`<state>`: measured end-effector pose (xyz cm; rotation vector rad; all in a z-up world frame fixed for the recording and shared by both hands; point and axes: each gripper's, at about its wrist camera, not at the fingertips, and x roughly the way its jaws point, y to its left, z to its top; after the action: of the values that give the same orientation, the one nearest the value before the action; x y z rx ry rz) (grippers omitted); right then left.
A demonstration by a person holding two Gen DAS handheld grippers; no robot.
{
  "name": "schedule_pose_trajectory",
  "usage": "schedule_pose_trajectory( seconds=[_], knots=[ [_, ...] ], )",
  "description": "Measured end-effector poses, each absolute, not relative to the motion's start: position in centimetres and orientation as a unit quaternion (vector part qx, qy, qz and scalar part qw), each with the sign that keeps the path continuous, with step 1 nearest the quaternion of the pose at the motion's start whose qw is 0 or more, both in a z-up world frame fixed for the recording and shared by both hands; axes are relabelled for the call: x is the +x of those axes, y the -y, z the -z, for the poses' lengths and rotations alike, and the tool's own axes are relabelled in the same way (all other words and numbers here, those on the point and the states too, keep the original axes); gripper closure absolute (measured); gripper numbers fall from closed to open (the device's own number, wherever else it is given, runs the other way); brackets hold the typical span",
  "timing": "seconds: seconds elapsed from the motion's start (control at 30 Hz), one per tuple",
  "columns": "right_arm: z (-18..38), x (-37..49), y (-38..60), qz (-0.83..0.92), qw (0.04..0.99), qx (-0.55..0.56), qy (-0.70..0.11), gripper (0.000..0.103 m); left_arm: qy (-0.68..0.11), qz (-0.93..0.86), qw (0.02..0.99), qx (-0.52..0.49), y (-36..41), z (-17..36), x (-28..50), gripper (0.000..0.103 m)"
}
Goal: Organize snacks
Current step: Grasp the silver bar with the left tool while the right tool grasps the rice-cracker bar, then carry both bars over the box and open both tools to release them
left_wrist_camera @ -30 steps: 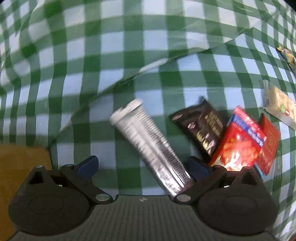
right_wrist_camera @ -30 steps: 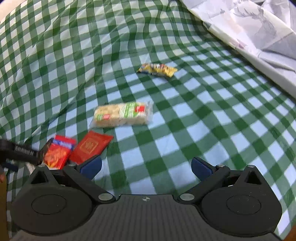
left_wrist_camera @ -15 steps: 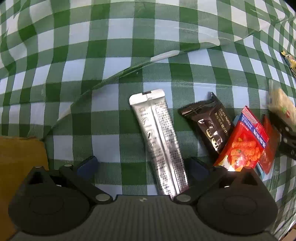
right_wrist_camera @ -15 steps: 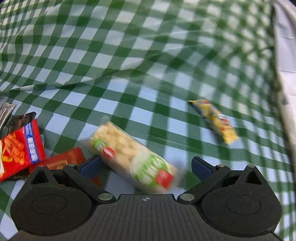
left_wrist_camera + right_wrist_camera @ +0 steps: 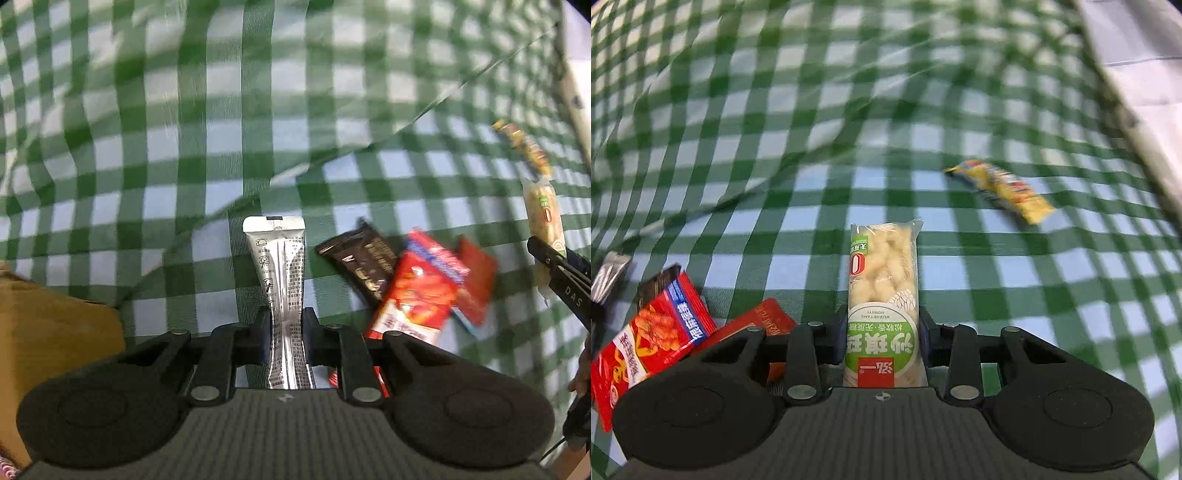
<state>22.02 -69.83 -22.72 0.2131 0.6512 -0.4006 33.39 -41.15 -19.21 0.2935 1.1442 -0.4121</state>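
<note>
Both claws have just been closing, and each one now has a snack between its jaws. Left claw (image 5: 285, 328) squeezes a long silver packet (image 5: 275, 258) near its bottom end. The packet is pinched thin where the jaws press it, and its flat top end points away, over the green and white checked cloth (image 5: 221, 110).

Right claw (image 5: 882, 339) squeezes a clear packet of pale puffed snack (image 5: 882, 295) with a green and red label. Its jaws stand a little wider than the left ones, because this packet is fatter. The packet points straight away from the claw.

On the cloth, just right of the silver packet, lies a dark brown packet (image 5: 360, 262). A red and blue snack bag (image 5: 417, 291) lies partly over it, and a flat red packet (image 5: 476, 280) sits under the bag's right side. These three touch in a small pile. A yellow packet (image 5: 1001, 190) lies alone farther off to the right, well apart from the pile. A brown box (image 5: 48, 343) sits at the near left edge of the left view.
</note>
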Motion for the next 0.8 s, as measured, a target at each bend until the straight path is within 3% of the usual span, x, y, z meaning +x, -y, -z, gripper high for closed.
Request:
schedule_pose_trajectory(
  seconds=[0.43, 0.8],
  knots=[
    [10.2, 7.6, 59.2, 0.212, 0.944, 0.173, -0.186, 0.065, -0.465, 0.219, 0.852, 0.102, 30.5, 6.3, 20.1, 0.084],
    [8.6, -0.8, 40.9, 0.092, 0.948, 0.203, -0.228, 0.065, -0.480, 0.167, 0.855, 0.106, 15.1, 5.2, 8.4, 0.084]
  ],
)
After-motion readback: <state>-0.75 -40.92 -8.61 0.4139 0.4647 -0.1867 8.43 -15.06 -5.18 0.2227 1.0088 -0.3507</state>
